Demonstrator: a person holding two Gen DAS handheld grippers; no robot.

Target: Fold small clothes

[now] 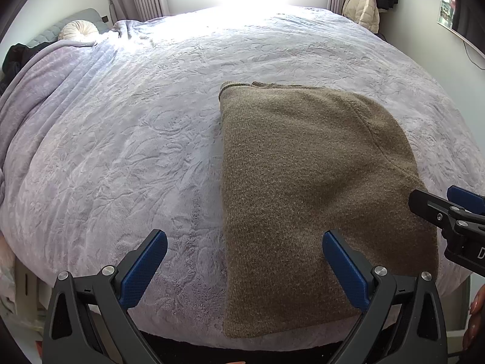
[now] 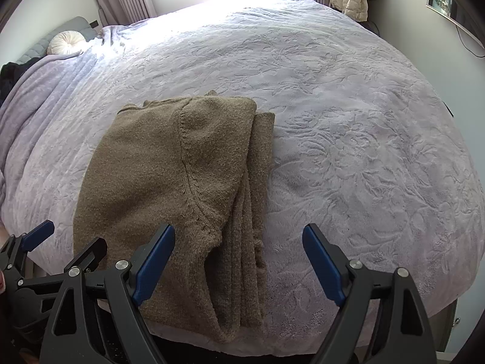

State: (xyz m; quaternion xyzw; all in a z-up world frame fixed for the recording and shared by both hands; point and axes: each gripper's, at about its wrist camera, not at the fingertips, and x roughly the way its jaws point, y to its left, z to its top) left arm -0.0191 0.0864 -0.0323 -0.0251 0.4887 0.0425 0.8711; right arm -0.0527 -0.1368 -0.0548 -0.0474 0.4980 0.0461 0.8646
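Observation:
A brown knitted sweater (image 1: 306, 182) lies folded into a long strip on the lilac bedspread (image 1: 136, 139), reaching the bed's near edge. It also shows in the right wrist view (image 2: 169, 188), with its sleeve folded along its right side. My left gripper (image 1: 245, 236) is open and empty, held over the sweater's near left edge. My right gripper (image 2: 238, 230) is open and empty, held over the sweater's near right edge. Each gripper shows at the edge of the other's view, the right one (image 1: 448, 209) and the left one (image 2: 48, 242).
The embossed bedspread (image 2: 348, 139) covers the whole bed. A round cream cushion (image 1: 78, 30) and dark clothes (image 1: 15, 57) lie at the far left by the headboard. A cream jacket (image 1: 362, 3) hangs at the far right near the window.

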